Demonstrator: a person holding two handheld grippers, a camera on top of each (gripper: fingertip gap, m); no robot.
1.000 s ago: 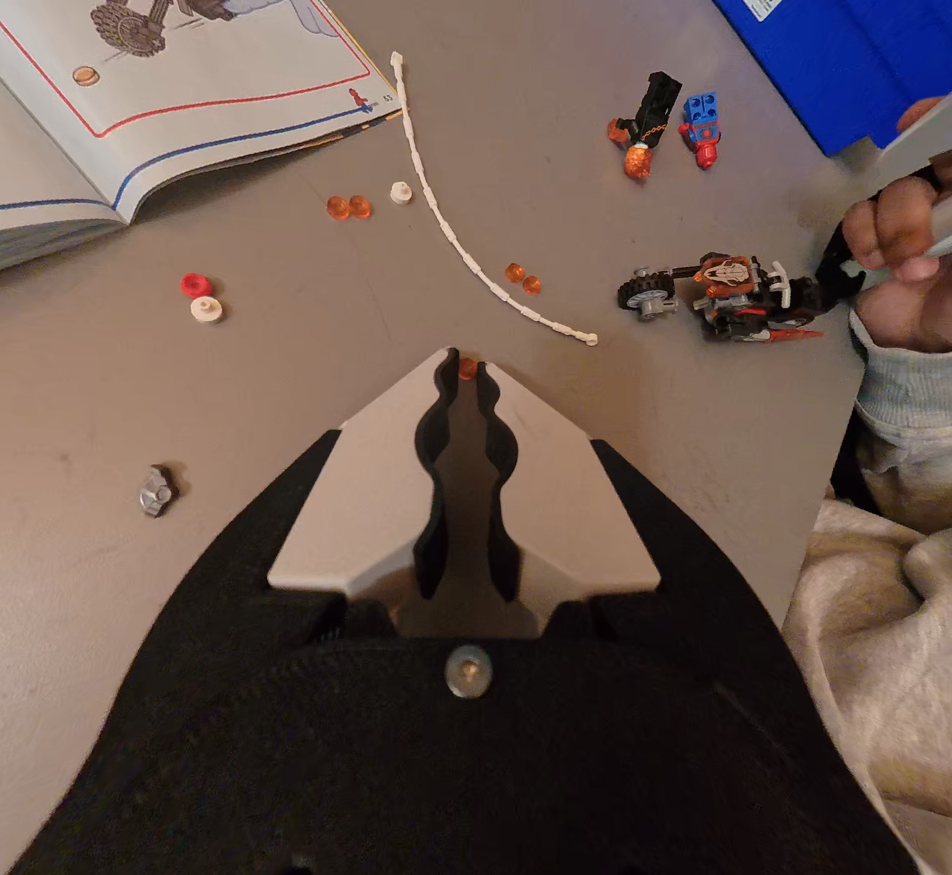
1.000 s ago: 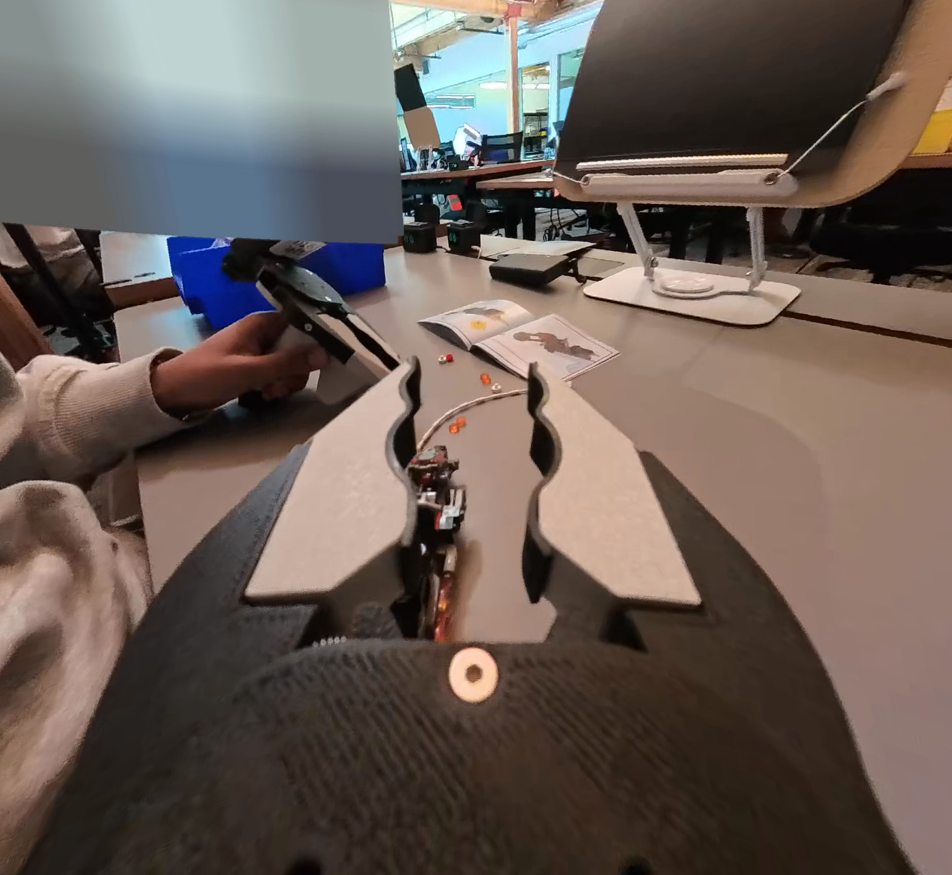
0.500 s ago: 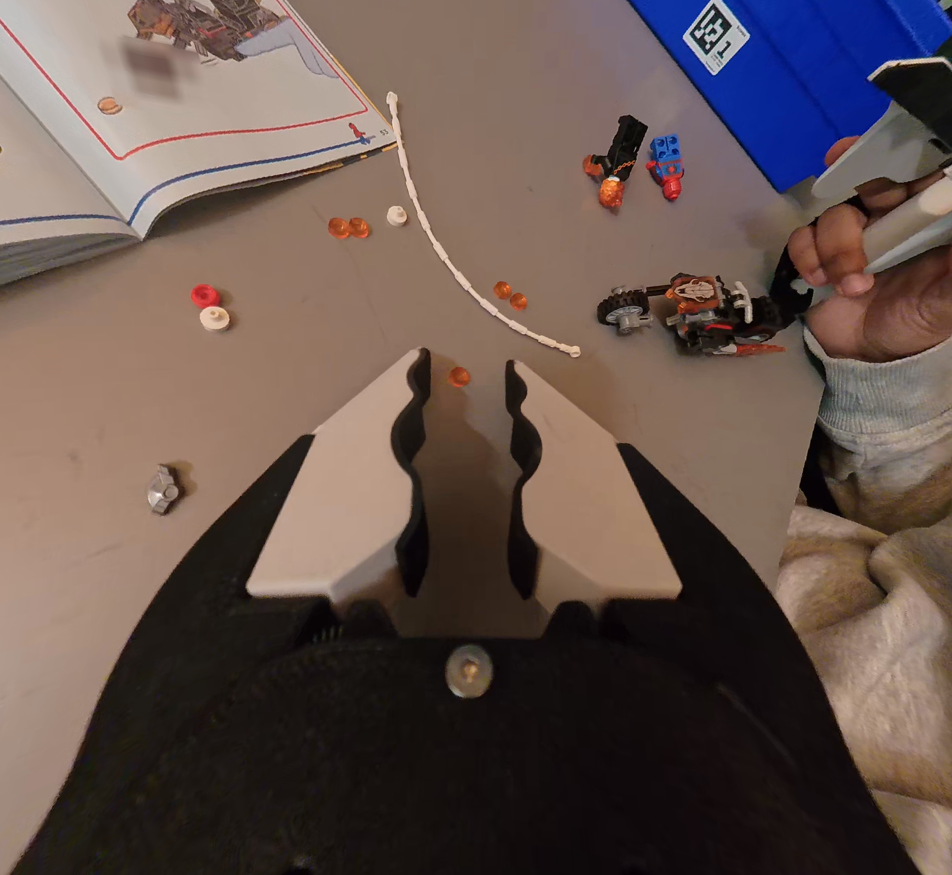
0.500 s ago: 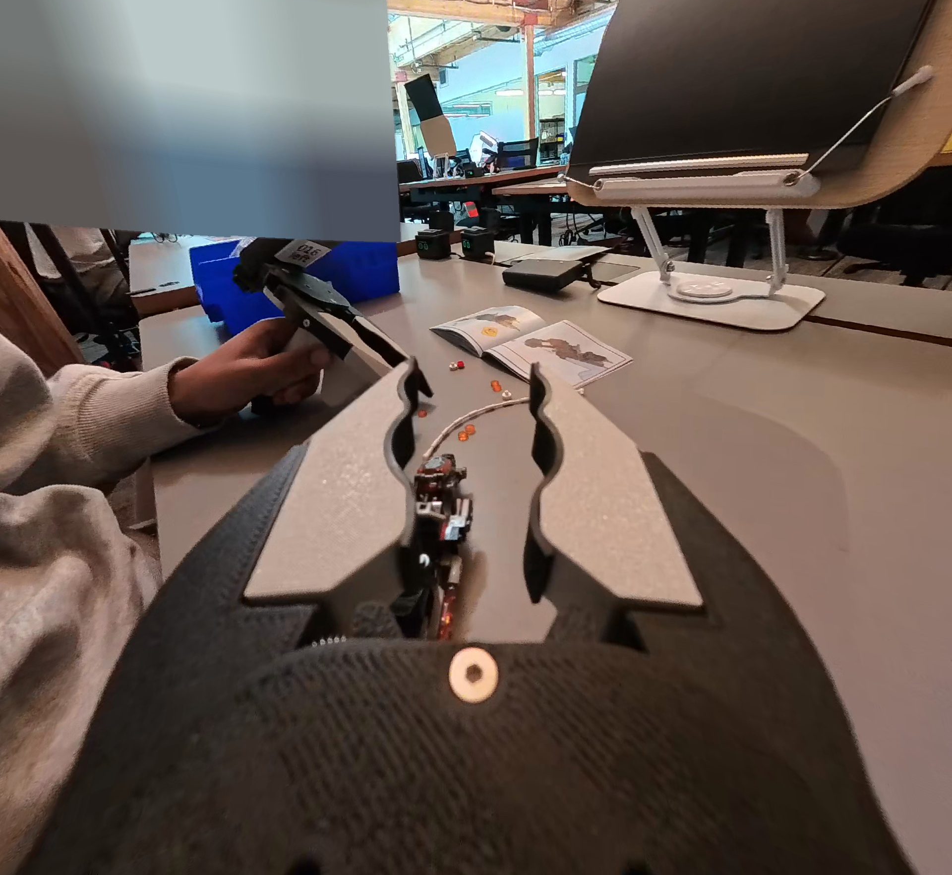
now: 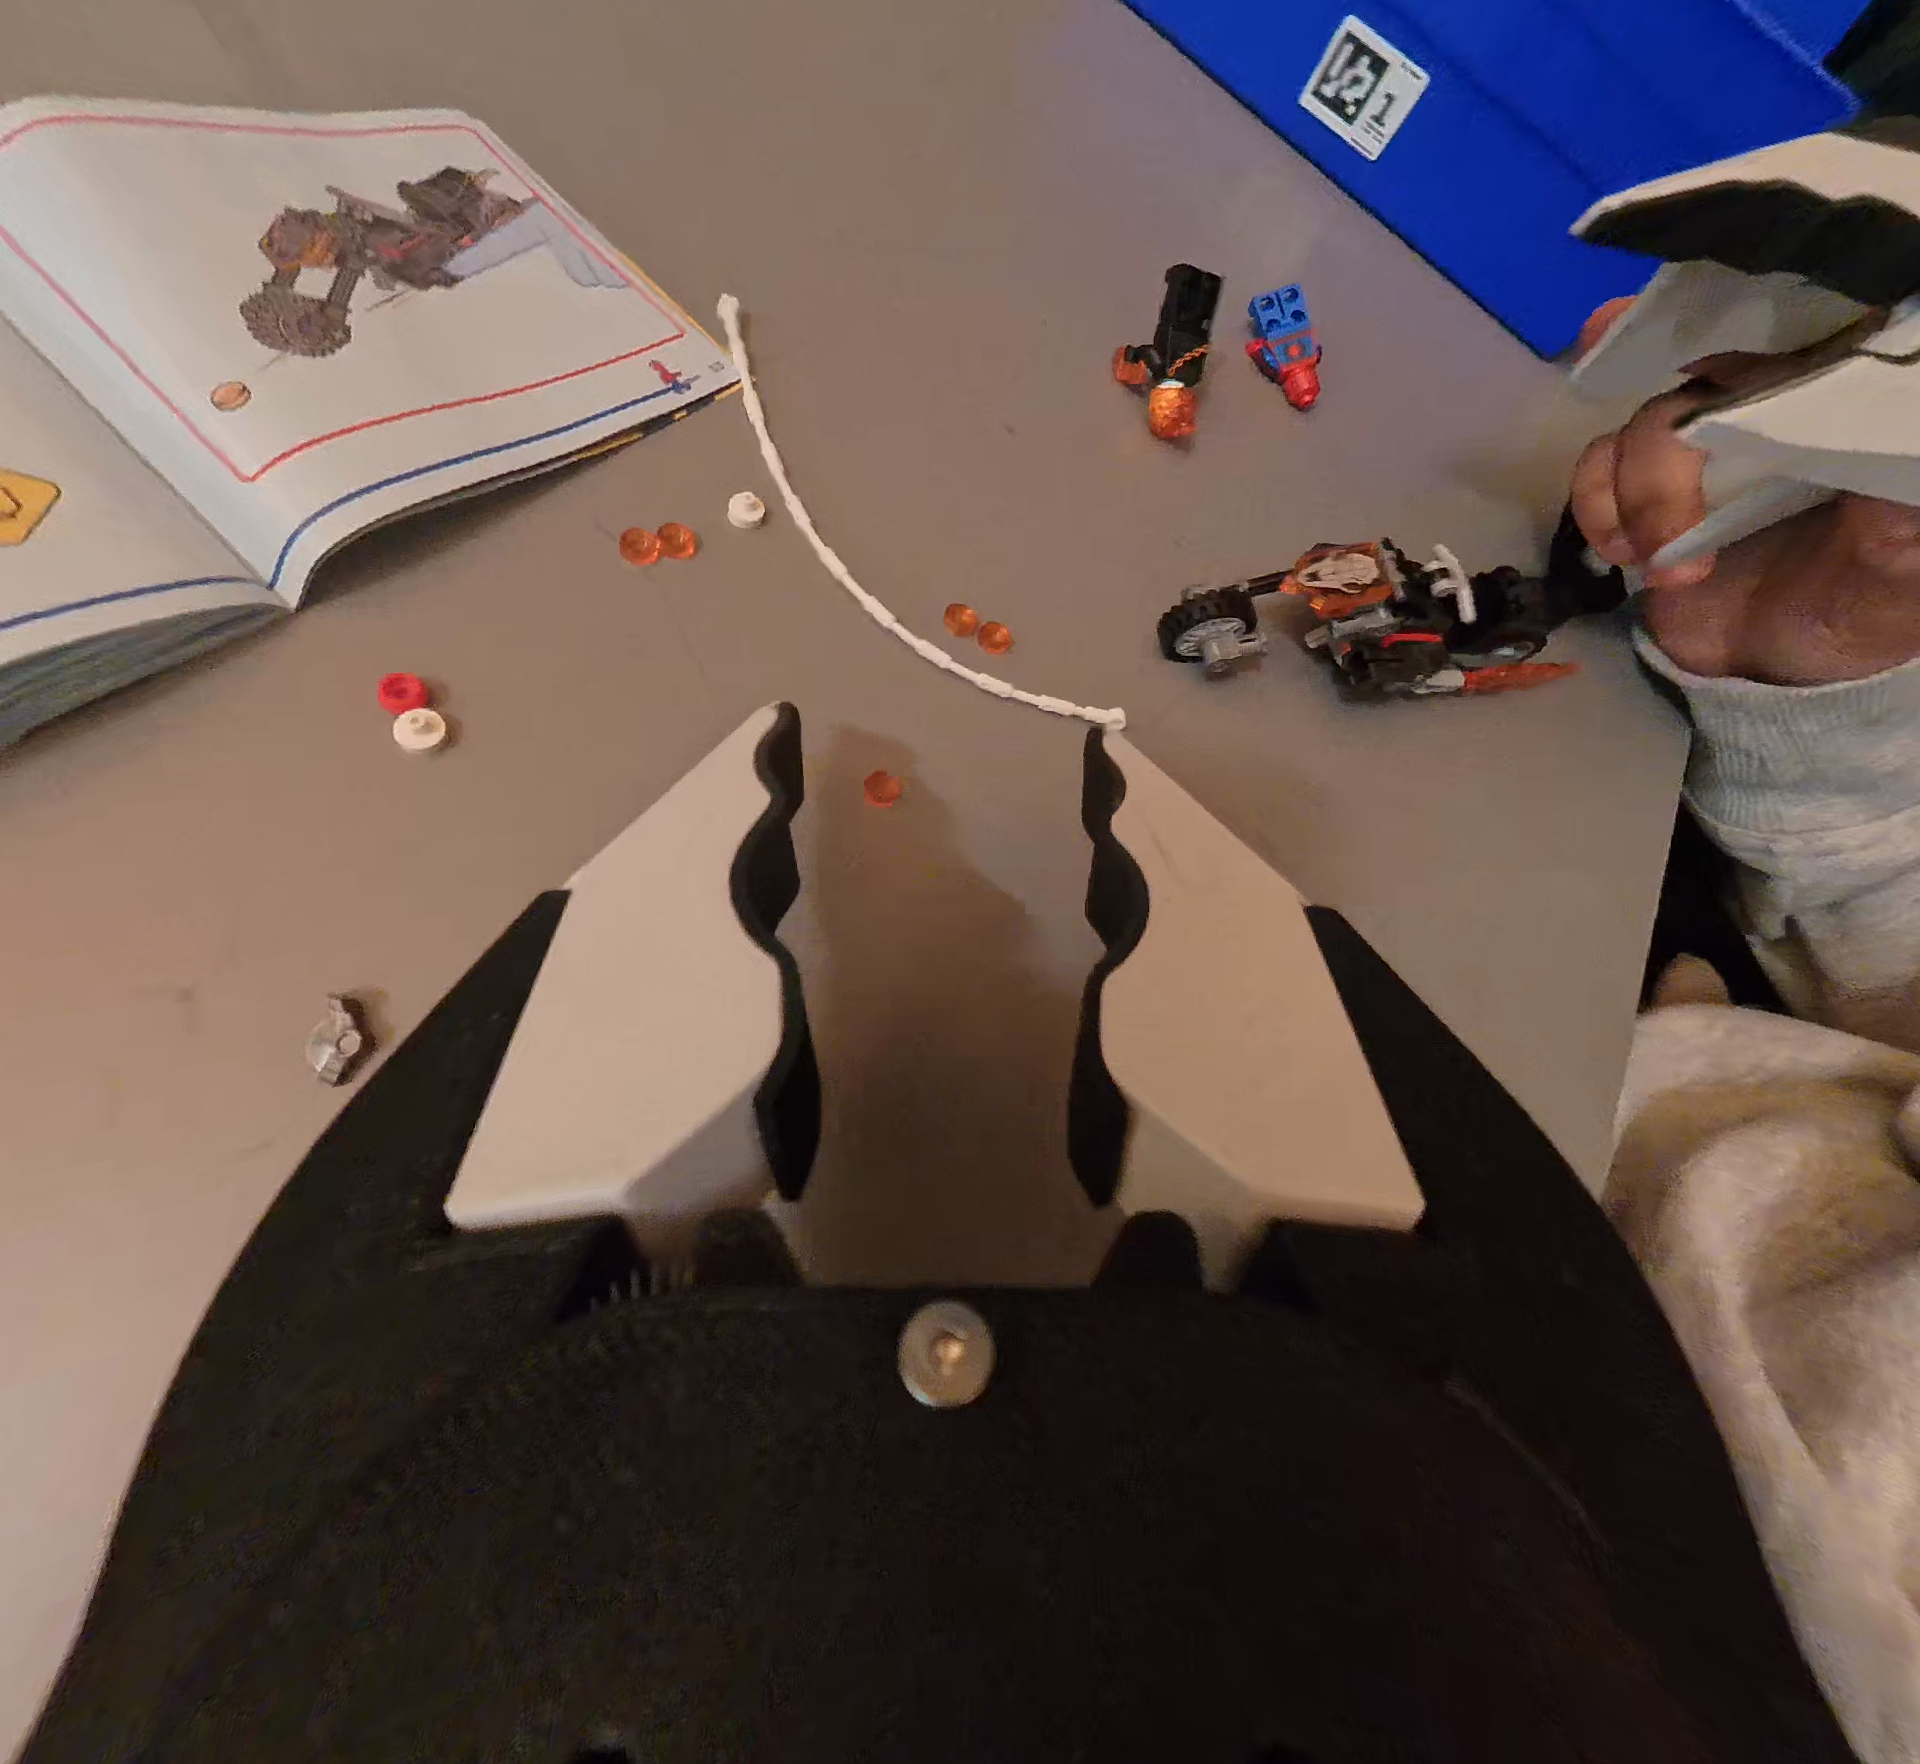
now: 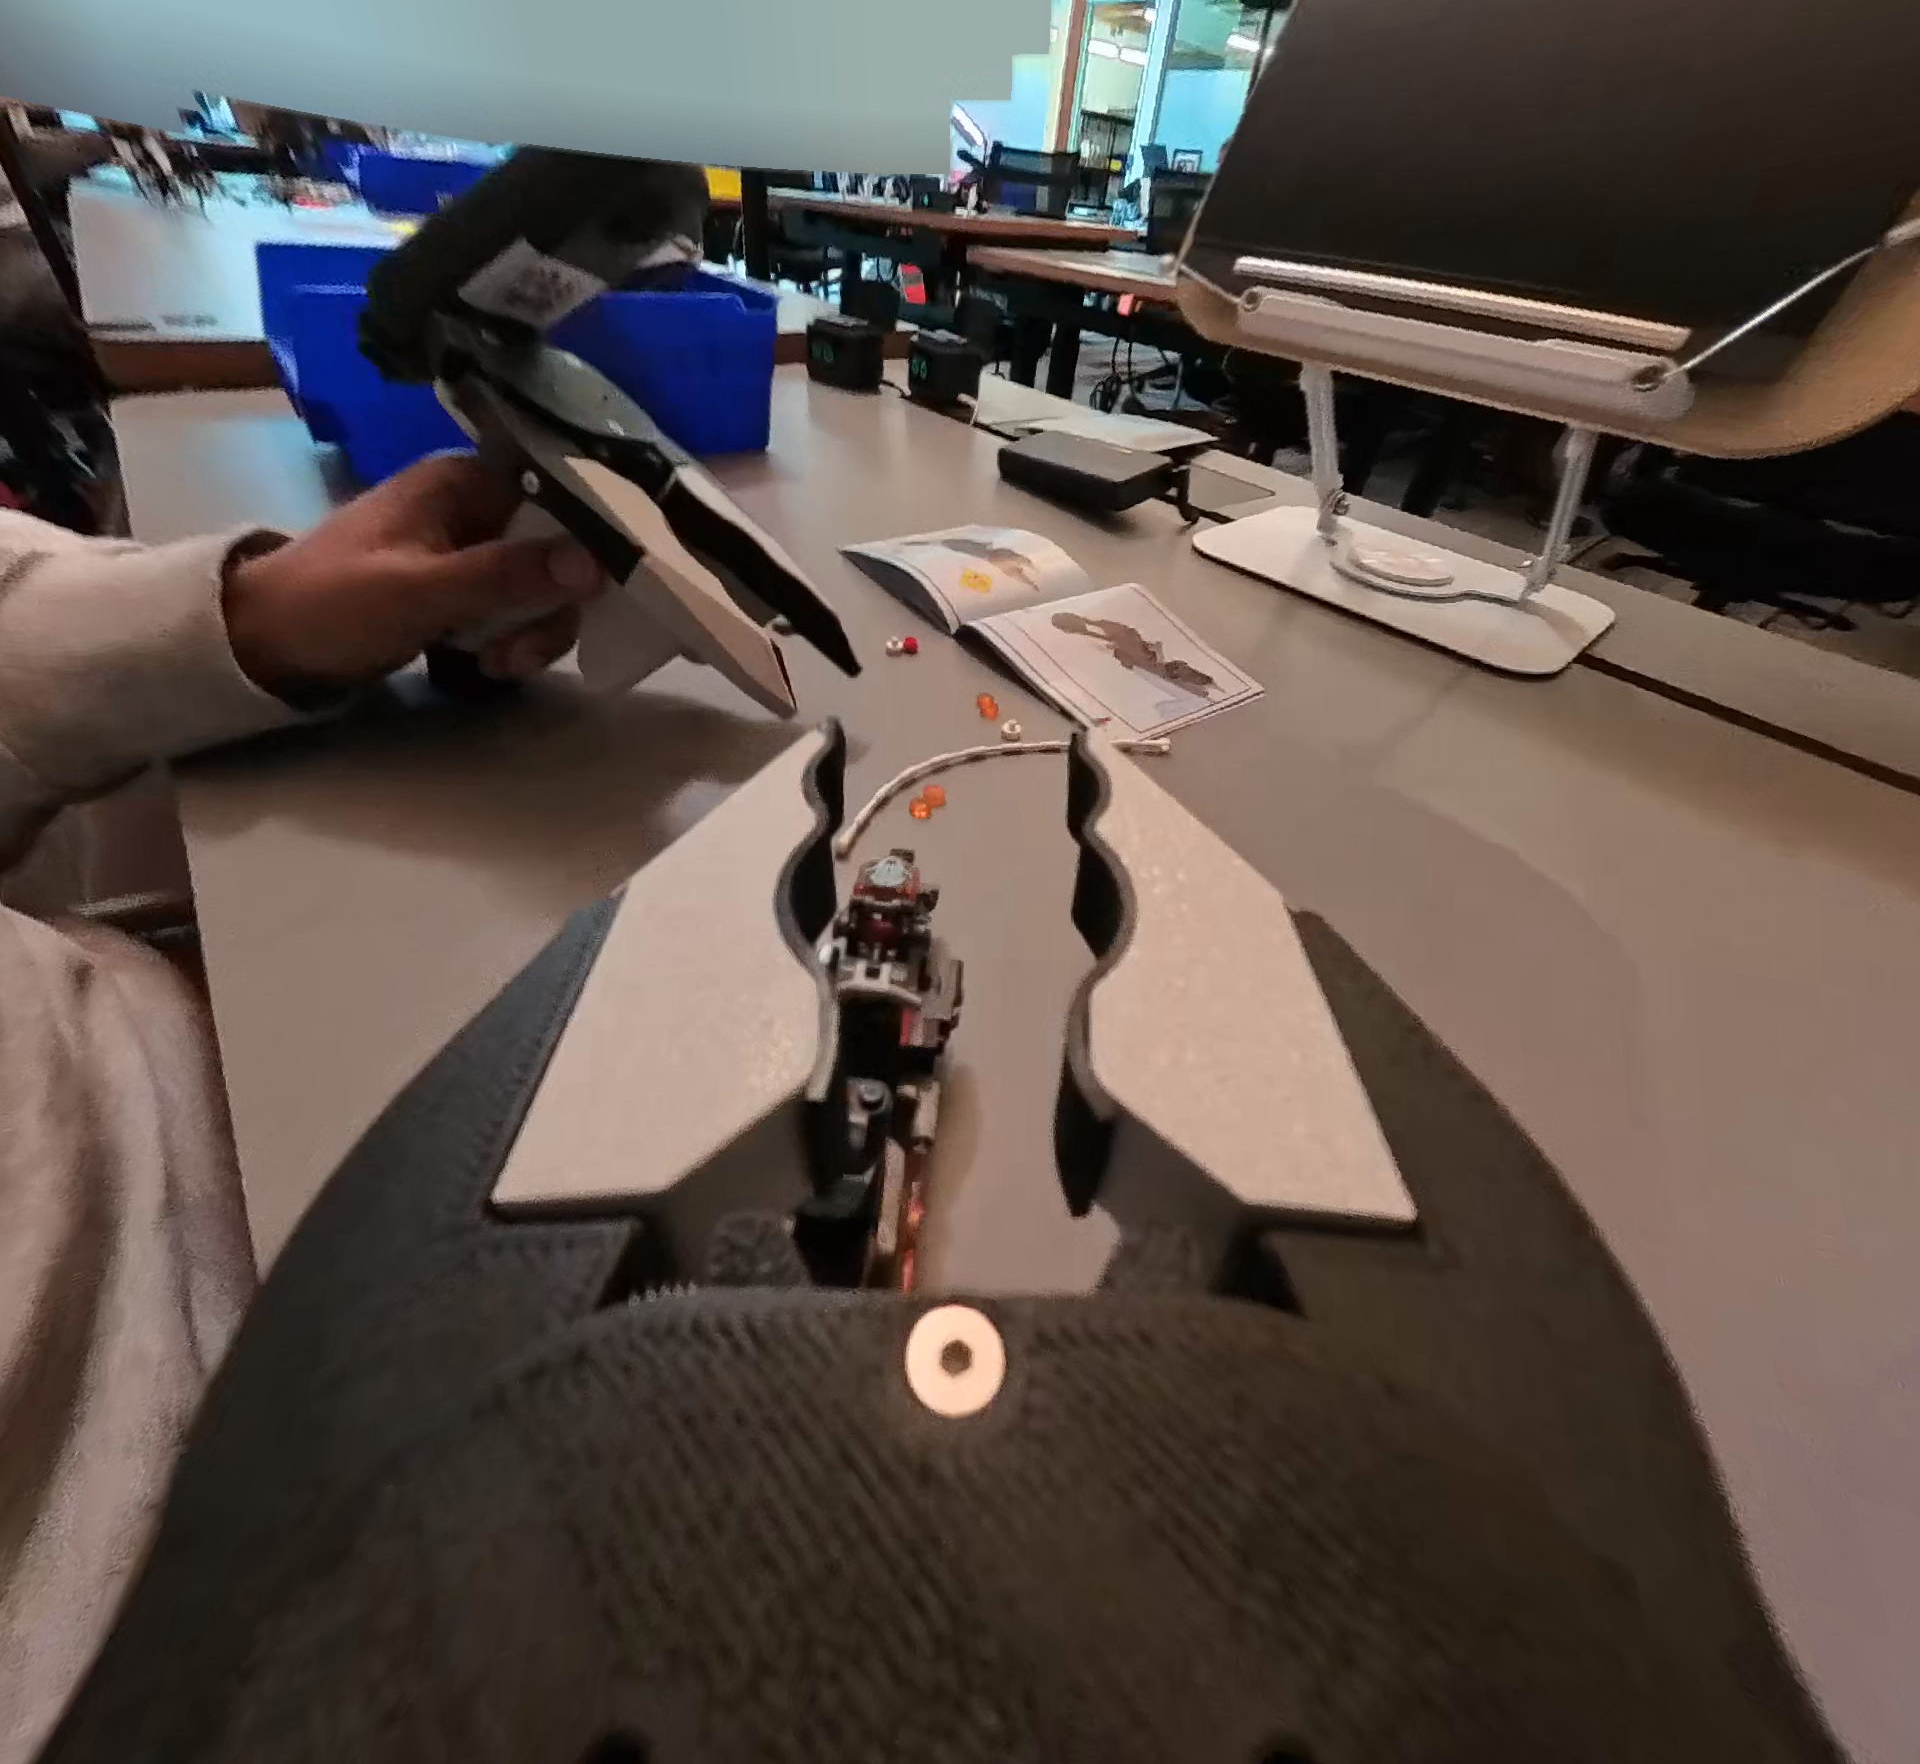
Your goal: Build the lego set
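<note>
My left gripper (image 5: 940,725) is open and empty above the grey table (image 5: 935,104). A small orange round stud (image 5: 882,787) lies on the table between its fingertips. It also shows in the right wrist view (image 6: 816,684), held by a hand. My right gripper (image 6: 951,743) is open. The small black and orange motorbike (image 6: 888,966) sits between its fingers, close to the left one. In the left wrist view the motorbike (image 5: 1361,613) stands on the table by the hand that holds the right gripper (image 5: 1766,312). A white chain (image 5: 831,561) curves across the table.
An open instruction booklet (image 5: 312,364) lies far left. Loose pieces are scattered around: orange stud pairs (image 5: 657,542) (image 5: 977,628), a red stud (image 5: 399,691), white studs (image 5: 419,729), a grey piece (image 5: 338,1039) and two minifigures (image 5: 1174,343) (image 5: 1286,343). A blue bin (image 5: 1455,52) stands far right. A screen stand (image 6: 1455,571) stands behind. My left gripper is the nearer one to the grey piece (image 5: 338,1039): about 9 centimetres, against 25 centimetres.
My left gripper was shut on the orange stud. It has opened wide and drawn back, and the stud now lies on the table. The right gripper stays open over the motorbike.
</note>
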